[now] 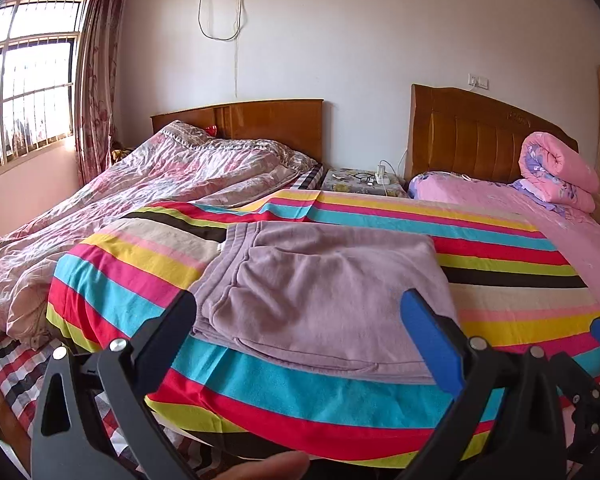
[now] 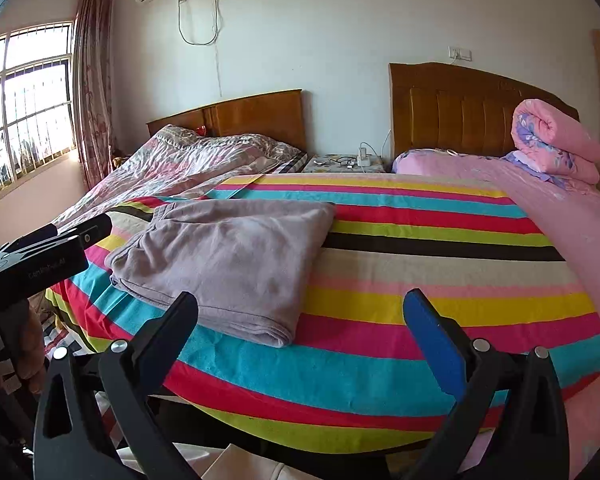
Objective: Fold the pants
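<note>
Looking along our left gripper (image 1: 300,312), we see its jaws spread wide with nothing between them, one black finger and one blue-padded finger framing the pants (image 1: 320,284). The pants are mauve, already folded into a compact stack of several layers, and they lie on the striped sheet (image 1: 500,256) near the front edge of the bed, toward its left side. The waistband faces the far left corner of the stack, and a pocket seam shows on the top layer. We cannot tell whether the fingers touch the cloth; they appear to hover just in front of it.

Our right gripper (image 2: 300,312) also stands fully open and holds nothing. From its view the folded pants (image 2: 228,256) sit to the left of the fingers, their near corner close to the black finger, while the blue pad hangs over bare stripes. The left gripper's body (image 2: 40,256) shows at the left edge.

Behind the striped sheet, a rolled pink quilt (image 2: 556,144) rests against the wooden headboard (image 2: 452,112). A rumpled floral duvet (image 1: 140,188) covers the neighbouring bed beside the window (image 1: 24,80).
</note>
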`<state>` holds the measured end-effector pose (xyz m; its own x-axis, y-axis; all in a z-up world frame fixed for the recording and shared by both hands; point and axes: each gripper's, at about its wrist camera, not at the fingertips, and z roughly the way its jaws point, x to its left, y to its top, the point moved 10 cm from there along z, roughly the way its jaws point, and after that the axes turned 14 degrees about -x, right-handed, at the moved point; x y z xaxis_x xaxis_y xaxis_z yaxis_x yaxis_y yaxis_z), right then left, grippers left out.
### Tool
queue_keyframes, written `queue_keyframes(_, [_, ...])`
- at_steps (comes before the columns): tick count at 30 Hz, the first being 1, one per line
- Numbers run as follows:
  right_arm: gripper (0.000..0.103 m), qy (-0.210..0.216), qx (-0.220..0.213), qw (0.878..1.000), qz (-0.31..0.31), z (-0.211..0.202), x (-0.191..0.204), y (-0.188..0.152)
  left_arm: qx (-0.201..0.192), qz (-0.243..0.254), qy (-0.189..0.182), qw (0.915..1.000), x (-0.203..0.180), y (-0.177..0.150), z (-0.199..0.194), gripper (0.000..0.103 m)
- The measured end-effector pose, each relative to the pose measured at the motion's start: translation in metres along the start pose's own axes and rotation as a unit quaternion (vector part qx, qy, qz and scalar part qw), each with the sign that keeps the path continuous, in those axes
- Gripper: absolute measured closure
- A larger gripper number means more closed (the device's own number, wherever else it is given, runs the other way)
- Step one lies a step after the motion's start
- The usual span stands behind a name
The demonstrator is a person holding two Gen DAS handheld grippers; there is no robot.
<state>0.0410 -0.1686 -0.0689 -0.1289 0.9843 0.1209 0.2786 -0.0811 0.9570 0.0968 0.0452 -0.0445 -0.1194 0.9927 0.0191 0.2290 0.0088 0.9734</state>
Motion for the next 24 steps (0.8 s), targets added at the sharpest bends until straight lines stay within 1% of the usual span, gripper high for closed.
queue_keyframes(2, [0.004,-0.007,-0.002,1.0,0.013,-0.001,-0.007,-0.002,0.001,0.01,-0.004,0.9999,-0.008,-0.004,-0.001,0.001])
queue_keyframes(4, [0.004,-0.012,0.007,1.0,0.017,0.001,-0.01,-0.005,0.007,0.017,-0.011,0.9998,-0.013,-0.01,-0.002,0.001])
queue_keyframes(6, [0.004,-0.005,0.015,1.0,0.013,0.005,-0.005,-0.009,0.014,0.021,-0.013,0.9996,-0.015,-0.016,-0.002,0.001])
queue_keyframes(12, [0.004,0.029,0.027,0.998,-0.04,0.007,0.027,-0.019,0.025,0.013,-0.006,0.9996,-0.003,-0.026,0.0,0.001])
queue_keyframes(15, [0.004,0.04,0.028,0.997,-0.053,0.006,0.037,-0.021,0.026,0.011,0.001,0.9996,0.004,-0.027,-0.001,0.001])
queue_keyframes(24, [0.004,0.042,0.028,0.997,-0.058,0.004,0.039,-0.022,0.025,0.005,0.008,0.9996,0.01,-0.027,-0.003,0.001])
